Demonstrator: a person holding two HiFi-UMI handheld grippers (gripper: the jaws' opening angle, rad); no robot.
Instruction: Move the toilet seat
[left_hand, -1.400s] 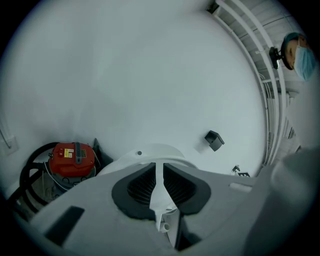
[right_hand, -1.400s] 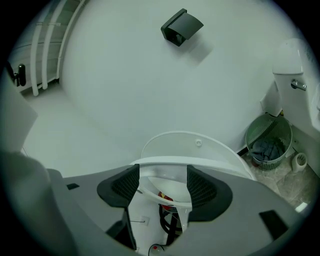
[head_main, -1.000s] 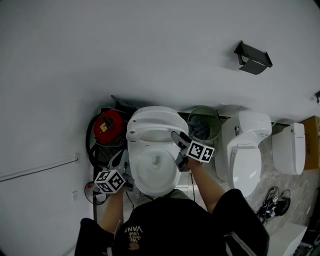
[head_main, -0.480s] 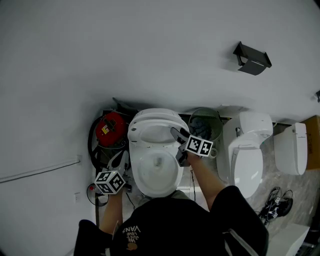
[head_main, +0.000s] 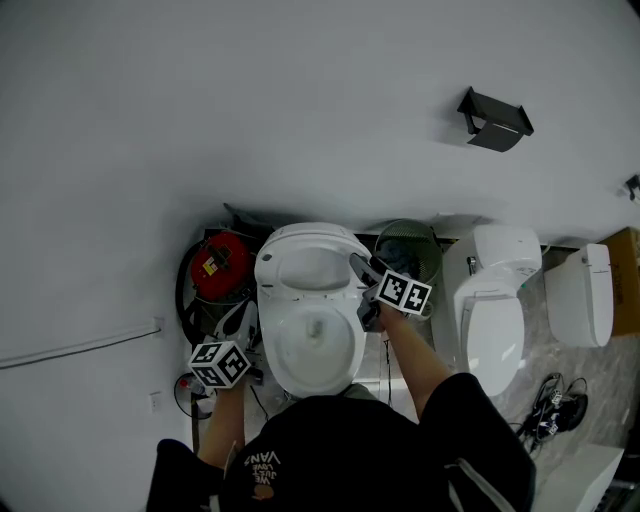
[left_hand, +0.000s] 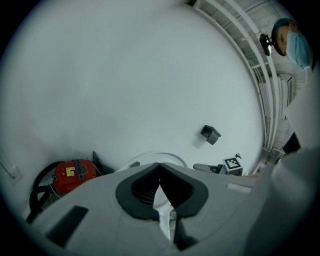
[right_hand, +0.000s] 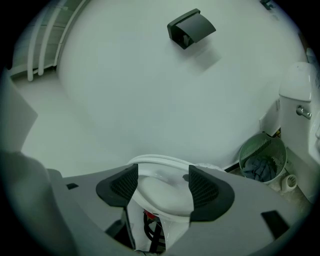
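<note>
white porcelain throughout. plain white wall (head_main: 300, 100) behind as largest surface, no worktop present. below it, centre toilet (head_main: 312, 350) standing square to the wall, bowl open to view. second toilet (head_main: 495, 310) well apart on the right, green mesh bin (head_main: 408, 250) between the two, red canister (head_main: 215, 258) just beside the centre toilet on the left.

toilet seat (head_main: 305, 265) noted at the wall end of the bowl, tilted up off the rim, neither flat nor fully upright. long axis running from the person towards the wall, hinge end judged to lie at the wall side. free rim facing the person.

right claw (head_main: 364, 292) set on the seat's right-hand rim, directly against it. in the right gripper view, jaws held moderately apart with the white seat edge (right_hand: 162, 192) filling the gap, pads bearing on it from both sides; judged a firm hold.

left claw (left_hand: 160, 175) low at the bowl's left front, apart from the seat, jaws pressed together at the tips, nothing held.

right side plainly the working side. coming move judged to be a swing about the hinge line, across the claw's approach, not along it.
</note>
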